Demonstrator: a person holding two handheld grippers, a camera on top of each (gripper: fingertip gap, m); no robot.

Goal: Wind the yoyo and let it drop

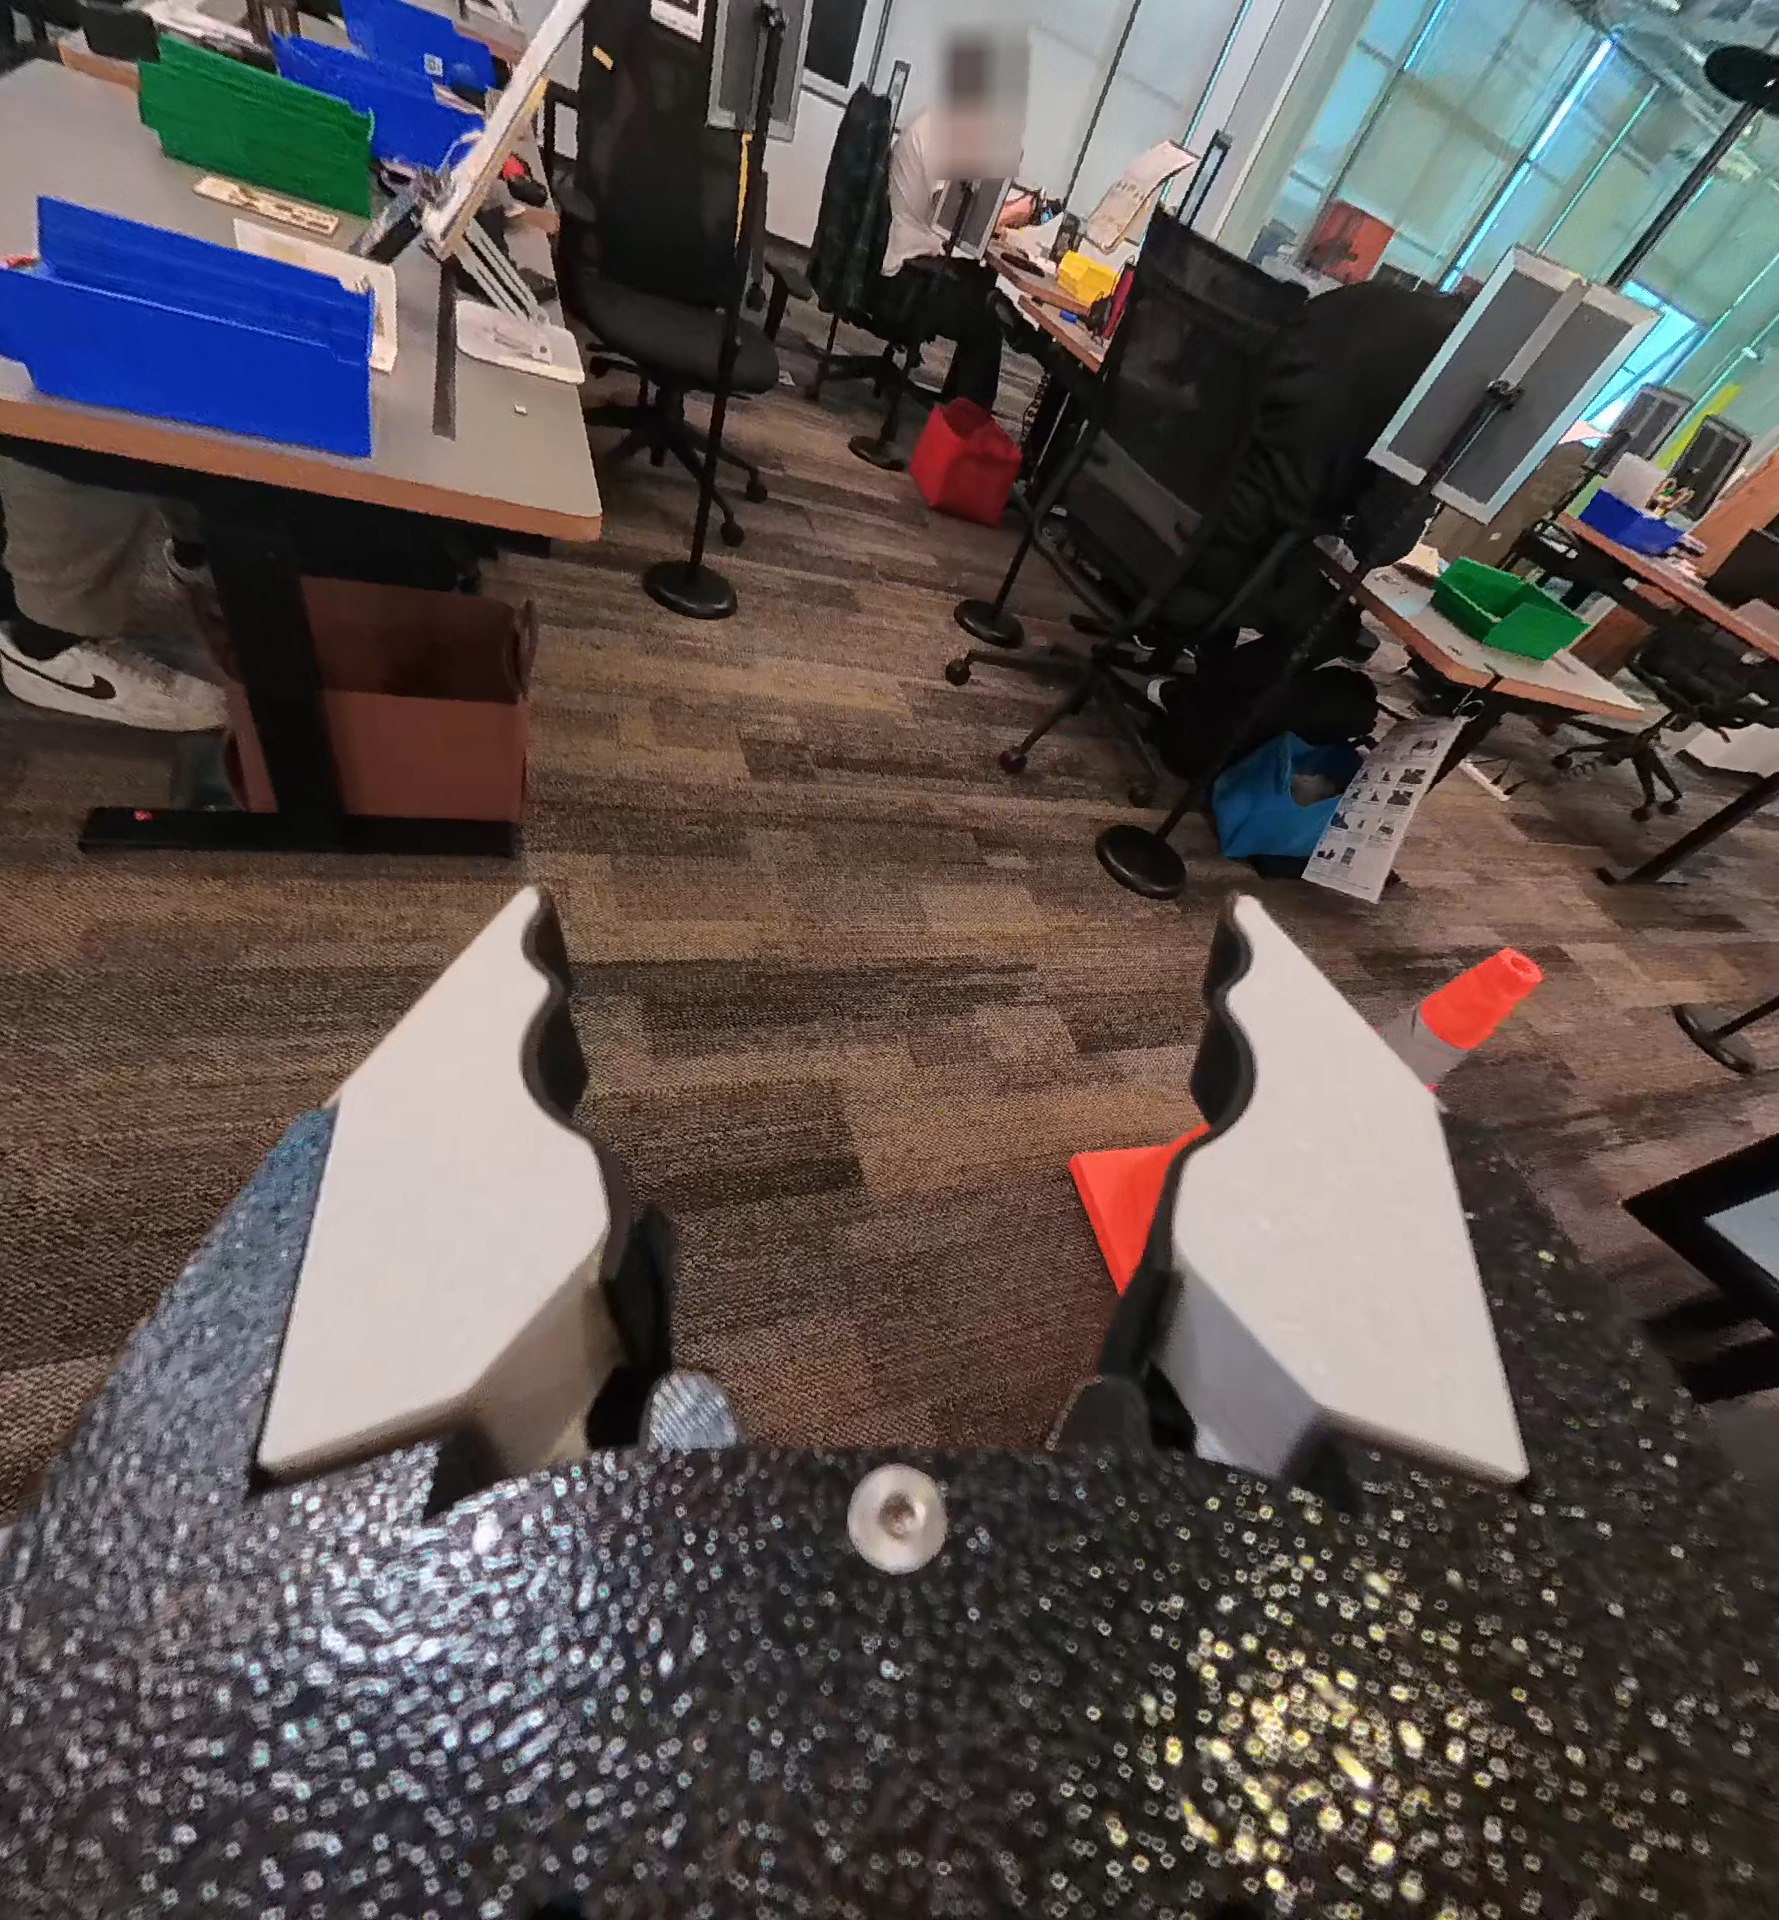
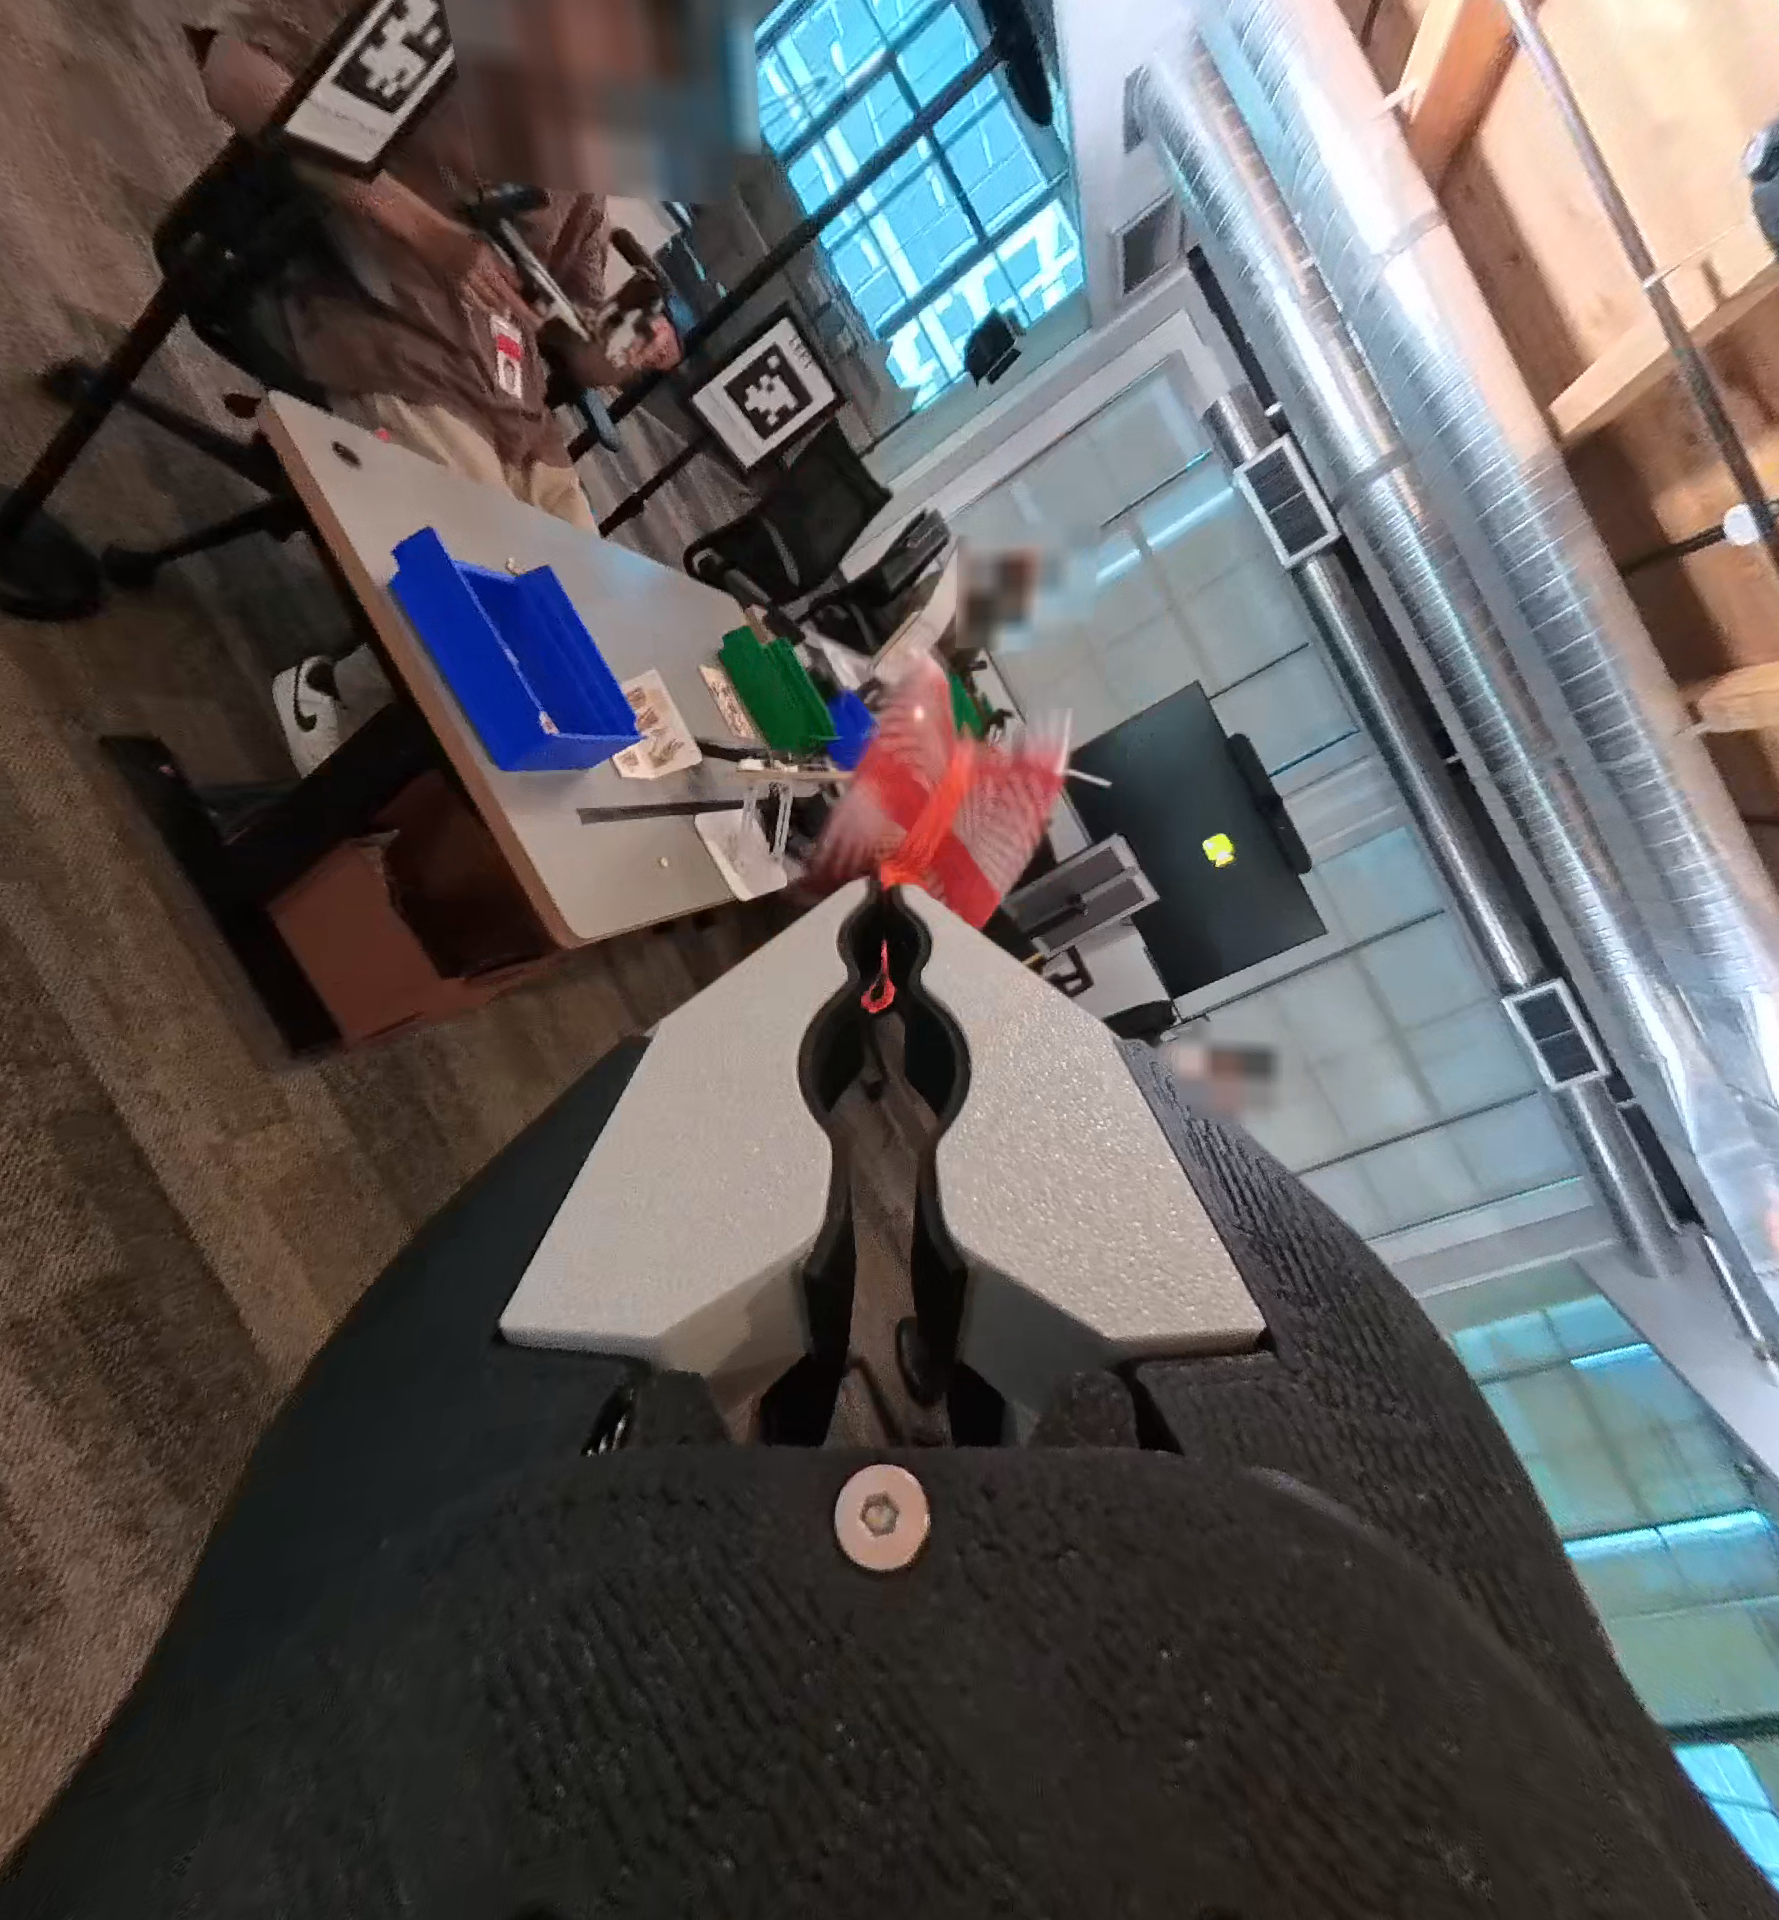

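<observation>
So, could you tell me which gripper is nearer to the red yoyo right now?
Right. The right gripper is shut on the orange string, with the blurred red yoyo just past its fingertips. The left gripper hangs open over the carpet, with no yoyo in its view.

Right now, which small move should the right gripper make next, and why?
Probably hold the right gripper shut and steady: its grey fingers pinch the orange string, and the blurred red yoyo is spinning just beyond them. The left gripper is open and empty.
</observation>
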